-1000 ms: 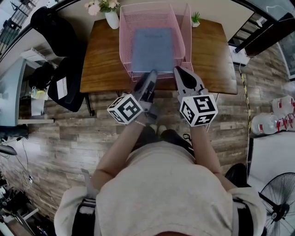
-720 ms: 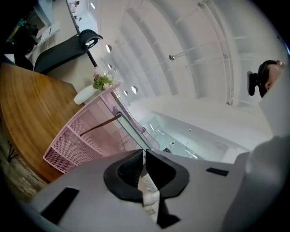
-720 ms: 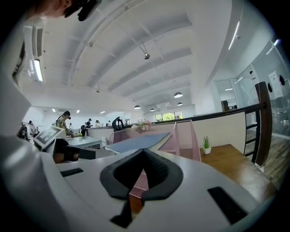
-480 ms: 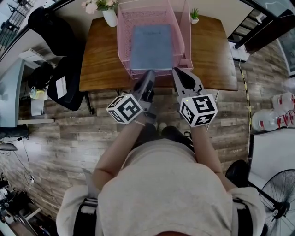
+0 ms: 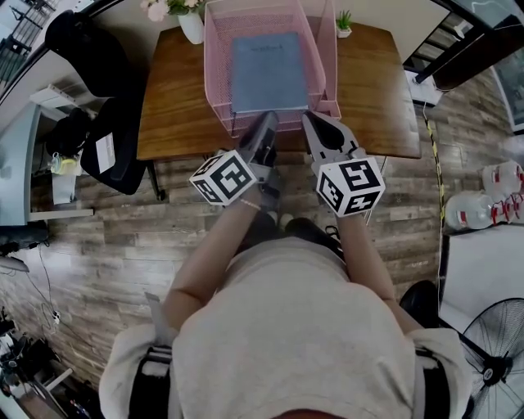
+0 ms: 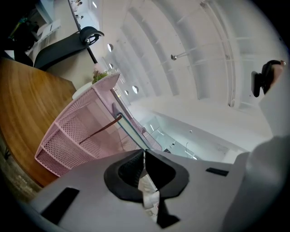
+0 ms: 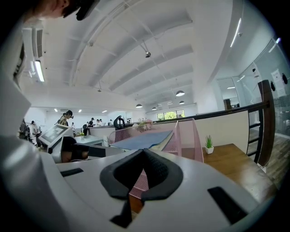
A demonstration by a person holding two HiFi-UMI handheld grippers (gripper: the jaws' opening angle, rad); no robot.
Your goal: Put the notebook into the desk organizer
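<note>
The blue-grey notebook [image 5: 268, 72] lies flat inside the pink wire-mesh desk organizer [image 5: 214, 74], which stands at the back middle of the wooden desk [image 5: 176, 98]. My left gripper [image 5: 267, 123] hovers at the organizer's front edge, its jaws shut with nothing between them. Beside it, my right gripper [image 5: 312, 121] is also shut and empty, just off the organizer's front right corner. In the right gripper view the notebook [image 7: 141, 139] rests in the pink organizer [image 7: 192, 140] beyond the closed jaws. The left gripper view looks along the organizer's [image 6: 68, 136] mesh side.
A white vase of flowers [image 5: 190, 23] stands at the desk's back left and a small potted plant [image 5: 344, 28] at the back right. A black chair with a bag [image 5: 106, 131] is left of the desk. Water bottles [image 5: 491, 204] and a fan [image 5: 491, 360] are on the right.
Both grippers have edged a little toward the organizer's front. The notebook stays in the organizer. The head view has shifted slightly.
</note>
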